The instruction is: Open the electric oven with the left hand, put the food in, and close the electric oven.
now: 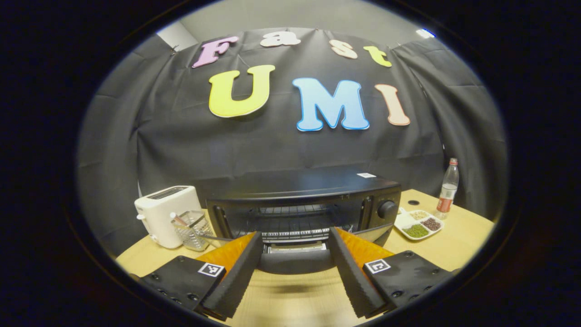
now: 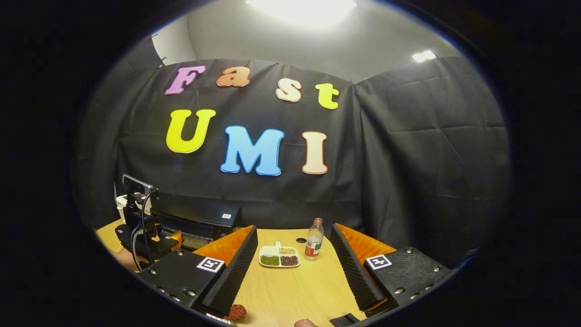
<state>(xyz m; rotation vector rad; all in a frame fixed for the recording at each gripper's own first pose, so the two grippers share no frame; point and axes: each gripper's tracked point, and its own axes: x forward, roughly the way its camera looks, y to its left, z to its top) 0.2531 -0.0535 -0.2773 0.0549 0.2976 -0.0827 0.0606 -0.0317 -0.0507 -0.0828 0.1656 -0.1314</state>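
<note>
In the left gripper view, a white toaster stands at the far left of the table, with a clear wire-ribbed holder just beside it. The oven sits in the middle, its door dropped open toward the camera so the racks inside show. The left gripper is spread wide, one finger on each side of the door's front edge, neither visibly pressing on it. Right of the oven lies a white tray with three compartments of grains and beans, and a bottle stands upright just beyond it.

In the right gripper view, the left gripper shows at the far left in front of the oven. The right gripper is open and holds nothing. A reddish-brown piece of food lies on the table at the bottom edge, by the left-hand finger. The tray and bottle sit between the fingers, farther off.
</note>
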